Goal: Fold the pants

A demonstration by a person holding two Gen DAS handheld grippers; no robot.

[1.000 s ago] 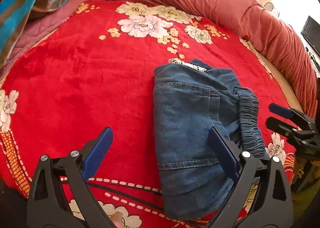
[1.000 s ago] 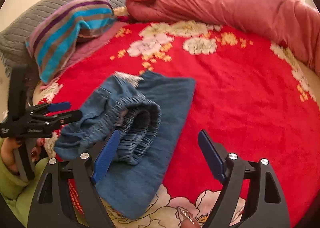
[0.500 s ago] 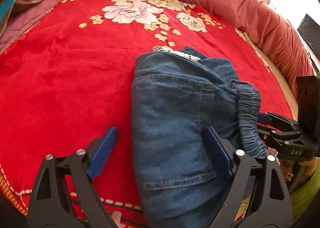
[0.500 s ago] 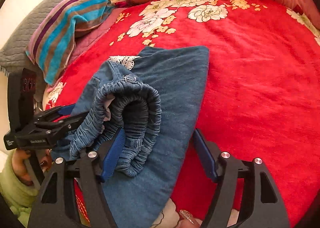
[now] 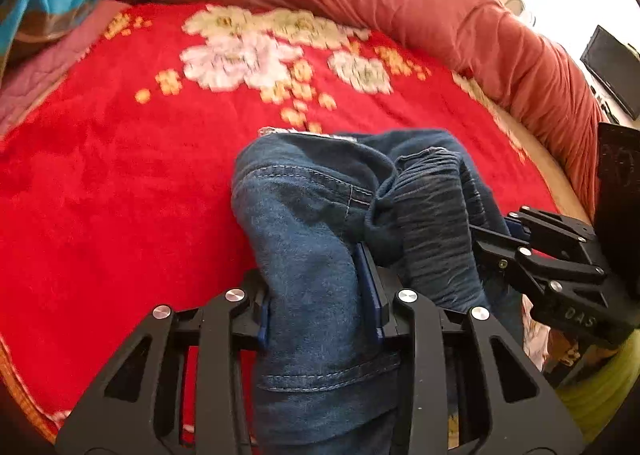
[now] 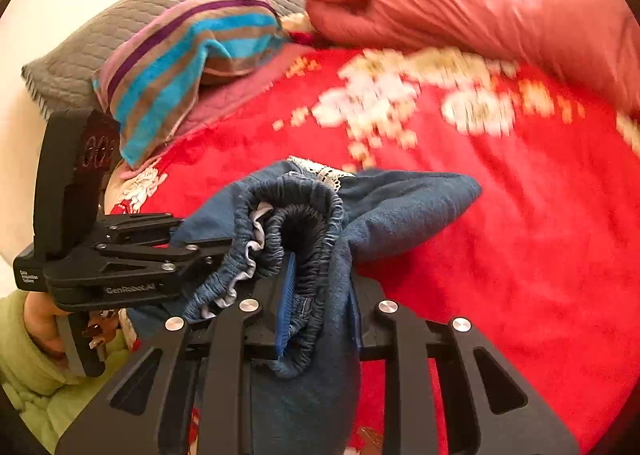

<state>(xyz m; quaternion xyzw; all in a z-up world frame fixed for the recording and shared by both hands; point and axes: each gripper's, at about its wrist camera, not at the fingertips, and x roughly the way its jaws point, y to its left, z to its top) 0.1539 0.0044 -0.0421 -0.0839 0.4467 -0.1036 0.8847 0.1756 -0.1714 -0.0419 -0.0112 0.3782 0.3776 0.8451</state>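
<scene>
Folded blue denim pants lie bunched on the red floral blanket. My left gripper is shut on the folded fabric at its near end. My right gripper is shut on the elastic waistband side of the same pants. Each gripper shows in the other's view: the right one at the right edge, the left one at the left. The pants are lifted and crumpled between them. A white lace trim shows at the far edge.
A rolled rust-red duvet lies along the far and right side of the bed. A striped towel and grey pillow sit at the far left. A dark screen stands beyond the bed at right.
Both grippers moved in over the pants and closed on them. The flat folded pants are now pinched and bunched up between the two grippers.
</scene>
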